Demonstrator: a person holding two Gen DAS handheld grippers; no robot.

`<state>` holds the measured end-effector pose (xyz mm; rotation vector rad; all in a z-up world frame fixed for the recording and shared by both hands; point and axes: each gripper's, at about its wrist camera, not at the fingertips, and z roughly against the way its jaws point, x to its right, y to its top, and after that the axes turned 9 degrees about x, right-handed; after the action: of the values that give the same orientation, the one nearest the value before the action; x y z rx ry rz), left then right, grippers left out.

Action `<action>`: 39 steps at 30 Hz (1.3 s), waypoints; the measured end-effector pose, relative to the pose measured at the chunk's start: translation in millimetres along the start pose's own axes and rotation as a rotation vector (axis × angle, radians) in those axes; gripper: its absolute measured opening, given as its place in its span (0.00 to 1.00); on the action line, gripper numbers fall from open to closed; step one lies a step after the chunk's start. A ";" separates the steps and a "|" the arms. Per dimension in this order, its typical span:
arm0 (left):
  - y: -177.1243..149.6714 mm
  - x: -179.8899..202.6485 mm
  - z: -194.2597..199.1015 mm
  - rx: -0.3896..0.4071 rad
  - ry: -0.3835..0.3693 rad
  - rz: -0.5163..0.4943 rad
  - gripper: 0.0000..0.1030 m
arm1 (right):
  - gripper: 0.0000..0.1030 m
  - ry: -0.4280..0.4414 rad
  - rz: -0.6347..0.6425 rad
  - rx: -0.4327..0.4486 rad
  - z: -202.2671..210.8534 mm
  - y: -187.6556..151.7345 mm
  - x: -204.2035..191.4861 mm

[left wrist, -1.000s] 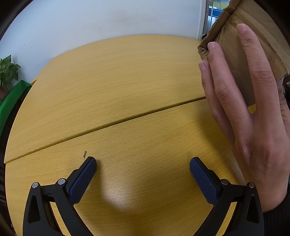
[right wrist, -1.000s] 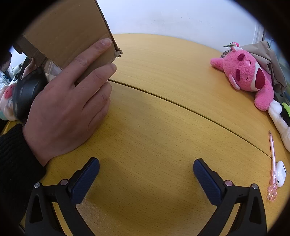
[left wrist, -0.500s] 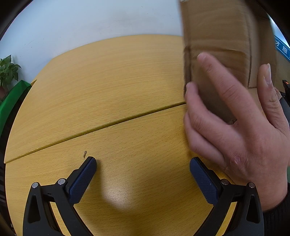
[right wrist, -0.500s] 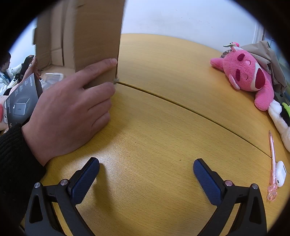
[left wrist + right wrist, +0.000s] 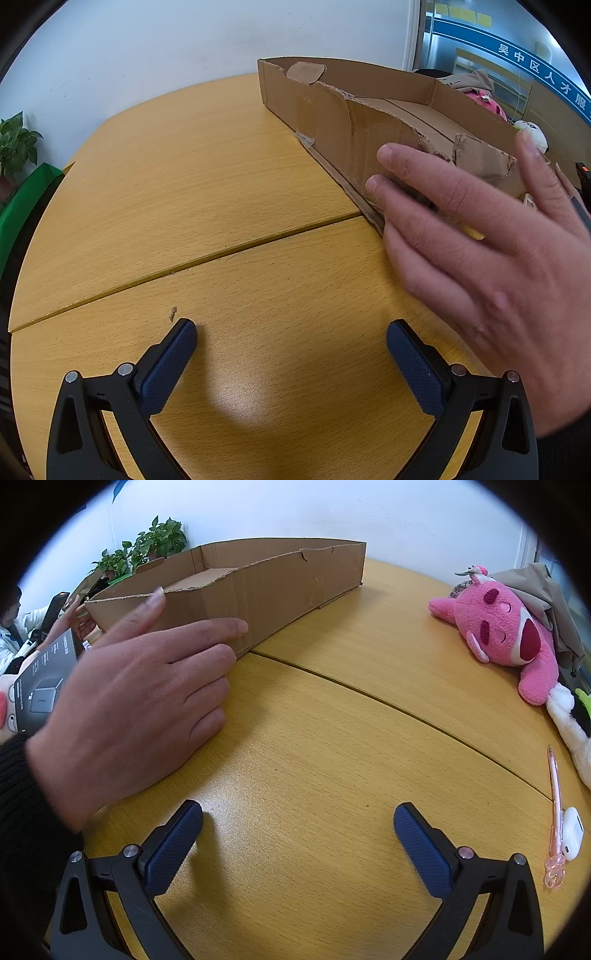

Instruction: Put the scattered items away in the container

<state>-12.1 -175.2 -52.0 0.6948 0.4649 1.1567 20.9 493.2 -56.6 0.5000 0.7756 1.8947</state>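
A shallow torn cardboard box (image 5: 354, 122) lies flat on the wooden table (image 5: 184, 184), open side up; it also shows in the right wrist view (image 5: 273, 587). A bare hand (image 5: 480, 251) rests against its near wall, seen too in the right wrist view (image 5: 140, 701). My left gripper (image 5: 291, 358) is open and empty above the table. My right gripper (image 5: 297, 838) is open and empty. A pink plush toy (image 5: 506, 631), a pink pen (image 5: 554, 812) and a white earbud case (image 5: 571, 832) lie to the right.
A white plush (image 5: 572, 723) lies at the right edge by the pink one. A dark product box (image 5: 44, 686) sits at the left behind the hand. Potted plants (image 5: 147, 550) stand beyond the table. A crumb (image 5: 172, 314) lies near my left fingertip.
The hand has lowered the cardboard box from upright to flat on the table, open side up. Both grippers have stayed still and open.
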 end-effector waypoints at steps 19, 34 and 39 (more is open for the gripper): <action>1.3 -0.3 -1.8 0.000 -0.001 -0.002 1.00 | 1.00 -0.034 -0.034 0.000 -0.1 -0.2 -0.3; 0.5 1.2 -1.6 0.000 -0.002 -0.003 1.00 | 1.00 -0.041 -0.041 0.000 0.0 -0.2 -0.4; 0.2 1.7 -1.6 0.000 -0.010 -0.014 1.00 | 1.00 -0.045 -0.045 0.000 0.0 -0.2 -0.4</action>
<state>-12.7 -173.1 -53.0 0.6961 0.4602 1.1396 21.2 492.9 -56.7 0.5195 0.7510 1.8357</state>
